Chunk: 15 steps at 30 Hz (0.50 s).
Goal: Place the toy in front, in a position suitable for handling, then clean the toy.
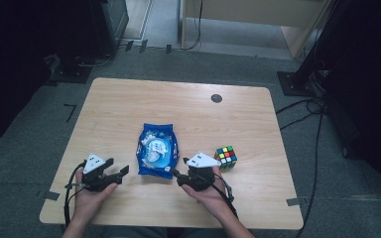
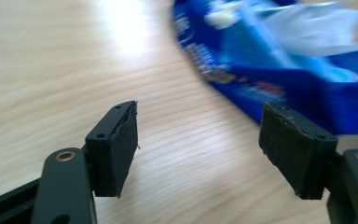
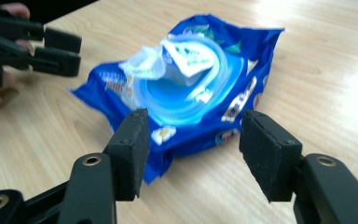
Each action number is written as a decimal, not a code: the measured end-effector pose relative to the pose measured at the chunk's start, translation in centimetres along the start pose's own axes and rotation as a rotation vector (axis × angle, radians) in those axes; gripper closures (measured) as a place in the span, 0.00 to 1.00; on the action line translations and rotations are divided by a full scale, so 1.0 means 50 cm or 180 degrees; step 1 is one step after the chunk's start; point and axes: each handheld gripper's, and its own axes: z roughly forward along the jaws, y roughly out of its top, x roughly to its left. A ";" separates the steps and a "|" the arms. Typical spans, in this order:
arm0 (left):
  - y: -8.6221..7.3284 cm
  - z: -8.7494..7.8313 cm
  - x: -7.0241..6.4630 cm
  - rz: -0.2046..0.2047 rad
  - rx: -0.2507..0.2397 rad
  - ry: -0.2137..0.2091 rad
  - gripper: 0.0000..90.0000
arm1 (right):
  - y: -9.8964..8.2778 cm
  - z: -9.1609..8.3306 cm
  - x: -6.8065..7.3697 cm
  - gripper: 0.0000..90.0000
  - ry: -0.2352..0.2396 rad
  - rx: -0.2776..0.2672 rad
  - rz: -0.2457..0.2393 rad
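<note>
A blue pack of wet wipes lies flat in the middle of the wooden table. Its round lid is open and a white wipe sticks out. My left gripper is just left of the pack's near end, held low in a hand. In the left gripper view its jaws stand open over bare wood, with the pack ahead to the right. My right gripper is by the pack's near right corner. It is open, apart from the pack, and it faces the left gripper.
A colourful puzzle cube stands just right of the right gripper. A small black round cap sits in the tabletop at the far right. Dark stands and cables surround the table on the grey floor.
</note>
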 end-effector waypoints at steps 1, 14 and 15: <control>0.000 0.000 0.000 0.0000 0.0000 0.0000 0.31 | 0.000 0.000 0.000 0.48 0.0000 0.0000 0.0000; -0.009 0.031 -0.038 0.0450 0.0386 0.0375 0.27 | 0.040 0.056 0.019 0.58 -0.0134 -0.0086 0.0134; -0.009 0.031 -0.038 0.0448 0.0390 0.0375 0.27 | 0.041 0.060 0.019 0.59 -0.0140 -0.0082 0.0145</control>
